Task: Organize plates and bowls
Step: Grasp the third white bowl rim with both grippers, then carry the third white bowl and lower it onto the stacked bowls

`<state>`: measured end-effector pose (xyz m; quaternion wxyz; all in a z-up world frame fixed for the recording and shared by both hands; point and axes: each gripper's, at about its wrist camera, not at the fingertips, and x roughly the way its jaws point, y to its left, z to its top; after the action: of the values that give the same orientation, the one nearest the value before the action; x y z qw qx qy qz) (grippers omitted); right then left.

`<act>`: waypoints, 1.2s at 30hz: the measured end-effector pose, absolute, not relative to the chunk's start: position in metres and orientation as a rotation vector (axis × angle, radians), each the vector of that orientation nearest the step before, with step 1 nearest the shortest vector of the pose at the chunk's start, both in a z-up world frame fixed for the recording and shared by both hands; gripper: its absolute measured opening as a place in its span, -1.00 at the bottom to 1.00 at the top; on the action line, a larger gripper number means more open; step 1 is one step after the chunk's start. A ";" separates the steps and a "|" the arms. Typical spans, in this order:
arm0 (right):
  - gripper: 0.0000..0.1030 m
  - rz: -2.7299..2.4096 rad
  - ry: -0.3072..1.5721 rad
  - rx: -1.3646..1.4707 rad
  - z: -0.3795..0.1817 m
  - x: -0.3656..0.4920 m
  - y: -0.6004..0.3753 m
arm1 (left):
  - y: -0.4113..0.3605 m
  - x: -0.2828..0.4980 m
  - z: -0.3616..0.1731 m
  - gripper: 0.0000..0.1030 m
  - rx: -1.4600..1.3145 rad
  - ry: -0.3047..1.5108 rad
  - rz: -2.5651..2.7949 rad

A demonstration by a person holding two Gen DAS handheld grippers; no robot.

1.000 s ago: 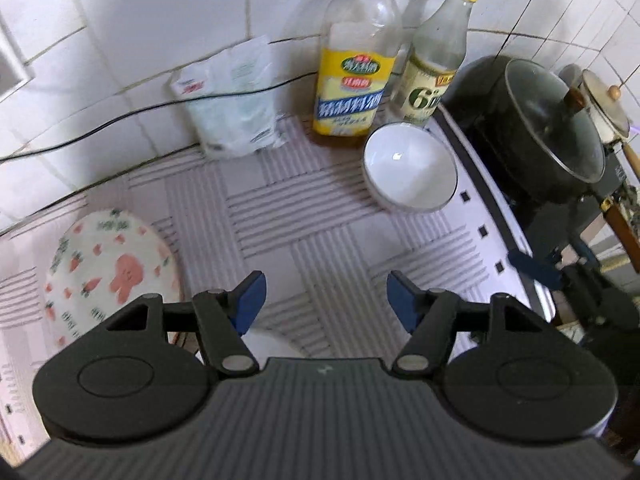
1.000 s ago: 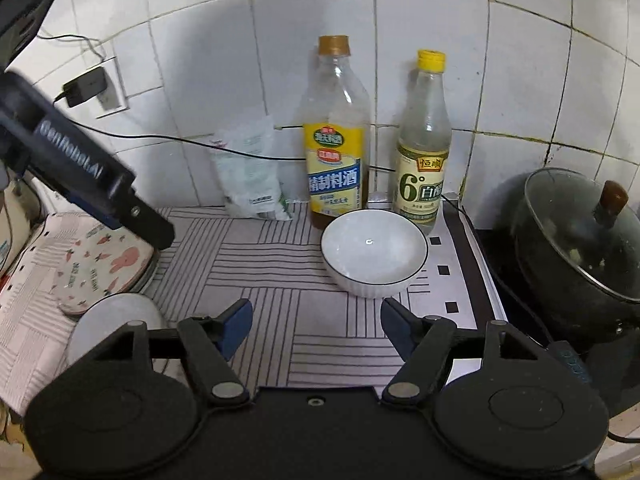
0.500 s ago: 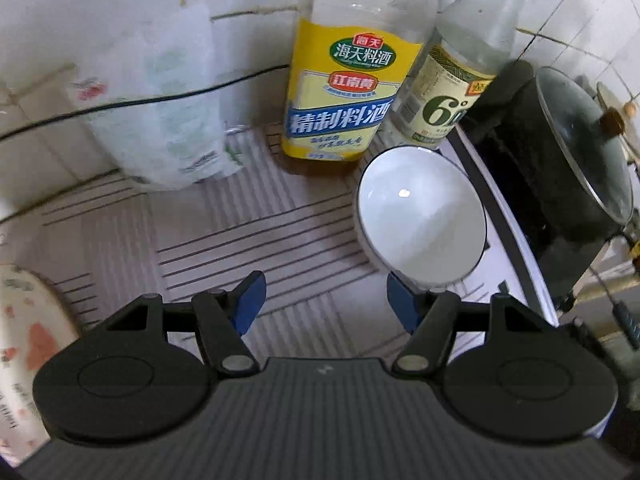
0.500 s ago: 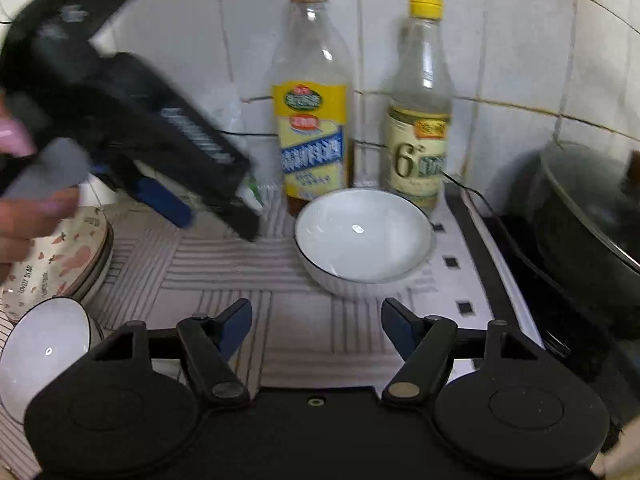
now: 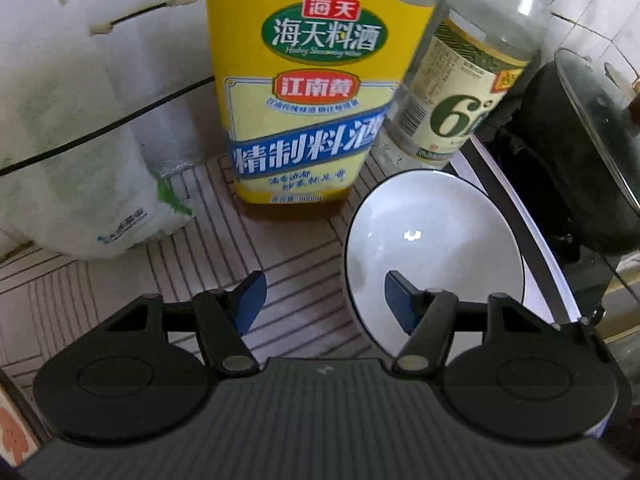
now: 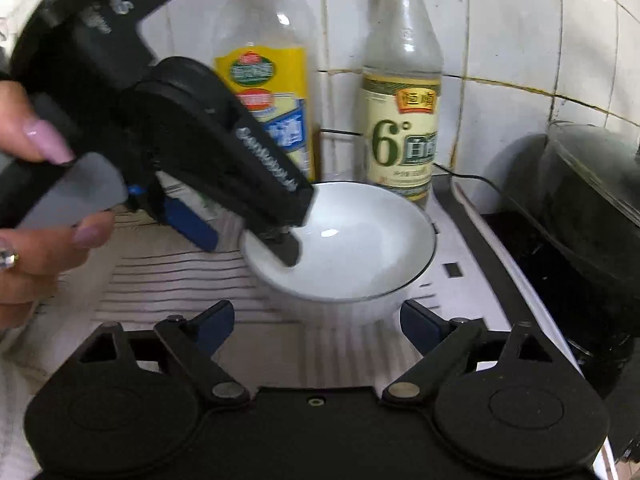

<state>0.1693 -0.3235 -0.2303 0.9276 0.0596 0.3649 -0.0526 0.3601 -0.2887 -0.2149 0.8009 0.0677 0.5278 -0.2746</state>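
A white bowl (image 5: 436, 248) with a thin dark rim stands on the striped mat in front of two bottles; it also shows in the right wrist view (image 6: 360, 256). My left gripper (image 5: 324, 300) is open and straddles the bowl's near-left rim: its right finger is over the inside, its left finger outside. In the right wrist view the left gripper (image 6: 244, 236) comes in from the left, one finger dipping into the bowl. My right gripper (image 6: 316, 324) is open and empty, just in front of the bowl.
A yellow-labelled cooking wine bottle (image 5: 304, 120) and a vinegar bottle (image 5: 460, 92) stand against the tiled wall behind the bowl. A white plastic bag (image 5: 80, 184) leans at the left. A dark pot with a glass lid (image 6: 592, 216) sits at the right.
My left gripper has moved forward and right, from above the plates to the bowl's rim, staying open. My right gripper has moved closer to the bowl, still open.
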 end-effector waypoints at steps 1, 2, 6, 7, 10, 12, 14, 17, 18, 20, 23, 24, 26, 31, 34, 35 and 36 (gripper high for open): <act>0.79 -0.114 0.752 0.132 -0.233 0.172 -0.327 | -0.290 0.364 -0.217 0.19 0.138 1.159 -0.595; 0.78 -0.116 0.748 0.141 -0.234 0.174 -0.330 | -0.290 0.367 -0.219 0.17 0.121 1.176 -0.603; 0.86 -0.097 0.746 0.121 -0.238 0.181 -0.333 | -0.292 0.369 -0.224 -0.19 0.130 1.182 -0.620; 0.87 -0.095 0.745 0.112 -0.240 0.183 -0.333 | -0.293 0.369 -0.225 -0.33 0.137 1.178 -0.626; 0.87 -0.097 0.757 0.107 -0.248 0.189 -0.334 | -0.294 0.368 -0.229 -0.67 0.130 1.175 -0.668; 0.87 -0.099 0.765 0.110 -0.253 0.195 -0.335 | -0.297 0.367 -0.228 -0.74 0.146 1.170 -0.691; 0.85 -0.097 0.767 0.117 -0.255 0.200 -0.335 | -0.303 0.362 -0.226 -0.76 0.188 1.163 -0.691; 0.82 -0.084 0.778 0.114 -0.254 0.201 -0.332 | -0.305 0.357 -0.220 -0.76 0.238 1.167 -0.665; 0.81 -0.077 0.791 0.123 -0.252 0.200 -0.333 | -0.304 0.355 -0.218 -0.76 0.237 1.165 -0.666; 0.80 -0.071 0.783 0.141 -0.248 0.197 -0.332 | -0.300 0.350 -0.214 -0.76 0.242 1.164 -0.673; 0.80 -0.065 0.782 0.124 -0.241 0.189 -0.325 | -0.292 0.344 -0.209 -0.76 0.234 1.186 -0.663; 0.80 -0.061 0.784 0.126 -0.240 0.187 -0.323 | -0.291 0.342 -0.207 -0.76 0.229 1.196 -0.659; 0.80 -0.056 0.780 0.127 -0.235 0.181 -0.318 | -0.285 0.338 -0.202 -0.76 0.223 1.206 -0.657; 0.80 -0.043 0.767 0.137 -0.220 0.171 -0.312 | -0.272 0.323 -0.183 -0.76 0.213 1.216 -0.648; 0.79 -0.034 0.756 0.129 -0.204 0.161 -0.306 | -0.262 0.310 -0.168 -0.74 0.201 1.202 -0.641; 0.78 -0.030 0.761 0.120 -0.199 0.159 -0.304 | -0.256 0.305 -0.161 -0.73 0.192 1.187 -0.637; 0.77 -0.024 0.758 0.112 -0.190 0.156 -0.301 | -0.250 0.300 -0.154 -0.73 0.185 1.174 -0.636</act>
<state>0.1558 -0.3012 -0.1903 0.9274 0.0546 0.3699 -0.0118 0.2998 -0.2500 -0.1538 0.7815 0.0856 0.5434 -0.2944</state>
